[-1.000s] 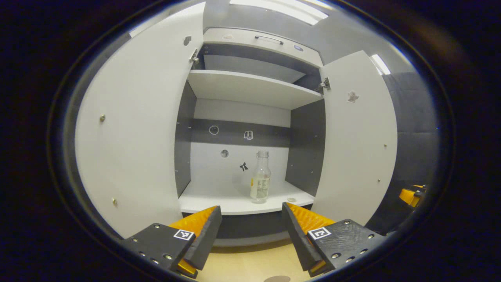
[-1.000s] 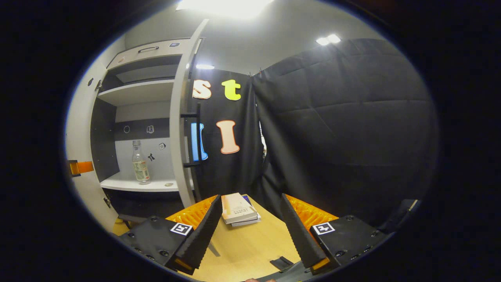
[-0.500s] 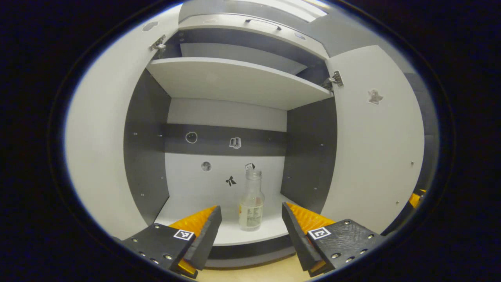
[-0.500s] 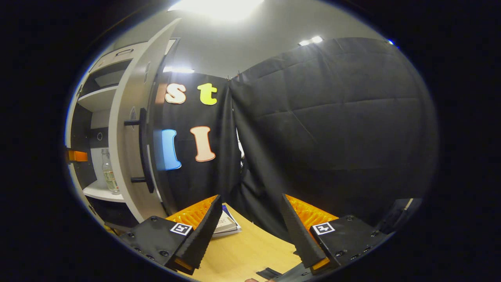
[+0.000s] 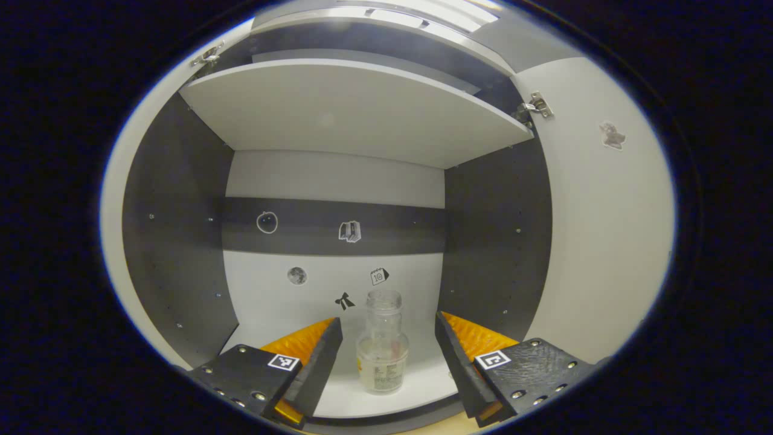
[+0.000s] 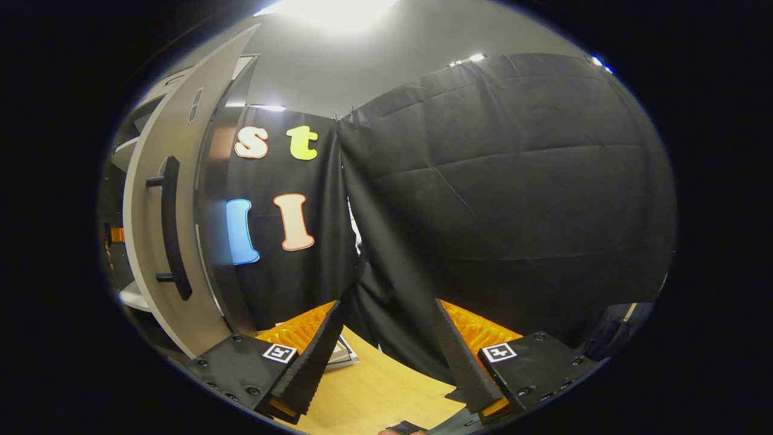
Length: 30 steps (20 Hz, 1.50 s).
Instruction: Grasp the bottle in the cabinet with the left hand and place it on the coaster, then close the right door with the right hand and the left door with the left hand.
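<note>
- Left gripper view: our left gripper has its fingers apart, and the bottle stands upright between them, not pinched yet.
- We see the bottle on the low cabinet shelf, near its front edge.
- Right gripper view: our right gripper is spread apart too and holds nothing, over the wooden table.
- Farther left, the right door is open.
- We think nothing is done yet: grab, coaster and both doors are left.

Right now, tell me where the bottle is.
In the left gripper view, the bottle stands upright on the cabinet's lower shelf, between the left gripper's open fingers.
</note>
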Tool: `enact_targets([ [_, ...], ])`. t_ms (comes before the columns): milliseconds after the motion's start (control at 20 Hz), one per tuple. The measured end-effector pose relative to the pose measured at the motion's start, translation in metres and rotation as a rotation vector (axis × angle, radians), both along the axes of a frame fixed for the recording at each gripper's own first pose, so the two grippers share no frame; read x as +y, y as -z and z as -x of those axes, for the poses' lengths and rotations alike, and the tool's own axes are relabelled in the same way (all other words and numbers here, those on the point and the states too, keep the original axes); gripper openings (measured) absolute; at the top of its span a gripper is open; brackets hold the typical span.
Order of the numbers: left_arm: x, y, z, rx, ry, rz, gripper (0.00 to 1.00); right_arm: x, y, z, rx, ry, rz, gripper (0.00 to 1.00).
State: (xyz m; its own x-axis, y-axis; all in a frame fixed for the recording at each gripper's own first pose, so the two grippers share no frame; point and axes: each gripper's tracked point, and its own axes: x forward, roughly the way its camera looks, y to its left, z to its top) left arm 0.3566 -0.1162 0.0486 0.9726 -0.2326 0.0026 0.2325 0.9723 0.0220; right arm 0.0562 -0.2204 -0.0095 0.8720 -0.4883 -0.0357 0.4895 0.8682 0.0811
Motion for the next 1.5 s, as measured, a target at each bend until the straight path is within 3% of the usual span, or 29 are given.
enact_targets([
  [400,-0.003,0.024,-0.043,0.033,-0.022,-0.029,0.89,-0.03,0.014,-0.009,0.016,0.071,-0.052,0.95],
  [500,-0.004,0.027,-0.05,0.042,-0.024,-0.035,0.71,-0.033,0.016,-0.012,0.021,0.076,-0.052,0.92],
  [700,-0.007,0.025,-0.055,0.037,-0.015,-0.059,0.7,-0.032,0.015,-0.022,0.034,0.063,-0.022,0.92],
  [750,-0.01,0.027,-0.056,0.041,0.003,-0.056,0.51,-0.031,0.016,-0.024,0.038,0.057,-0.021,0.92],
  [800,-0.014,0.029,-0.056,0.048,0.02,-0.056,0.45,-0.03,0.017,-0.026,0.041,0.051,-0.022,0.92],
  [950,-0.018,0.027,-0.051,0.05,0.027,-0.077,0.4,-0.028,0.017,-0.028,0.041,0.034,-0.026,0.92],
  [1150,-0.02,0.006,-0.032,0.014,0.034,-0.112,0.4,-0.019,0.015,-0.029,0.042,0.014,-0.018,0.92],
  [1500,-0.037,-0.037,0.029,-0.049,0.127,-0.101,0.41,-0.005,0.016,-0.024,0.052,-0.024,-0.015,0.92],
])
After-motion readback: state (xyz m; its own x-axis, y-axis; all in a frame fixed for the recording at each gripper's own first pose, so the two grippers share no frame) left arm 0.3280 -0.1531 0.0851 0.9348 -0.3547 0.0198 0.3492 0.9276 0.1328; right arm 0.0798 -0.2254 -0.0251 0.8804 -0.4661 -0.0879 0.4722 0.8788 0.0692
